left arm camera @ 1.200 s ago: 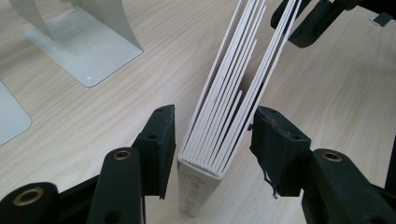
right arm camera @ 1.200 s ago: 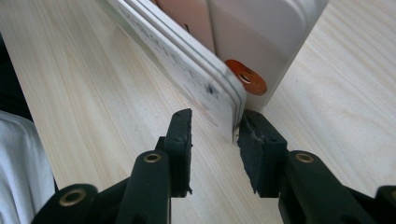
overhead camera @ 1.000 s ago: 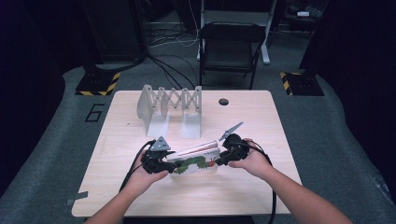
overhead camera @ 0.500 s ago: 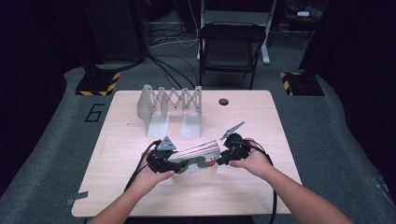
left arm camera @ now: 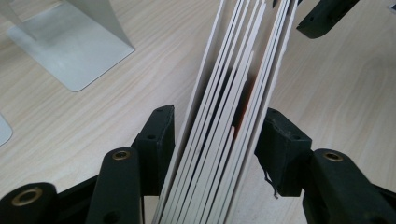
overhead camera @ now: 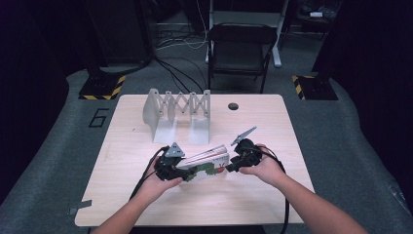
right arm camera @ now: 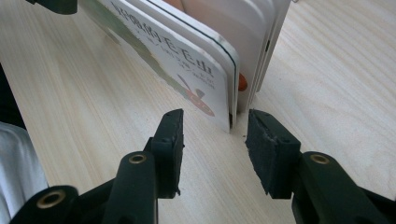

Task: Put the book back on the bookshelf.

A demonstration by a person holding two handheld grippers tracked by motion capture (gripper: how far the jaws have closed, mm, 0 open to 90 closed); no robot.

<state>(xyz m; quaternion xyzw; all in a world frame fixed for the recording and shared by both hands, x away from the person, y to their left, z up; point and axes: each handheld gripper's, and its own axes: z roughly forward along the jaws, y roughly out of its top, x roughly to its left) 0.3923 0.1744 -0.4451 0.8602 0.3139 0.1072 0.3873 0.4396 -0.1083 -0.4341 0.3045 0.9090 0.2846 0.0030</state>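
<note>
High view: a board book (overhead camera: 207, 165) stands on edge near the front middle of the table (overhead camera: 292, 126), spine end toward the person's left, cover with a green picture facing the person. Left gripper (overhead camera: 170, 168) sits at the book's left end, right gripper (overhead camera: 234, 163) at its right end; holding both ends likely keeps it upright. An expanding white bookend rack (overhead camera: 178, 114) stands well behind it, apart from the book, and is probably where the book is headed.

Left gripper view: the fingers (left arm camera: 159, 135) straddle the book (left arm camera: 233, 93), pages fanned between them. Both pads lie against the outer boards, so the fingers are closed on the book, partly spread by its thickness. A rack foot (left arm camera: 70, 51) lies on the table beyond.

Right gripper view: the fingers (right arm camera: 170, 140) stand open in front of the book's (right arm camera: 187, 60) near corner, with clear gaps and nothing gripped. The page block lines up with the gap, so this gripper seems lined up to close on that end, not yet holding.
</note>
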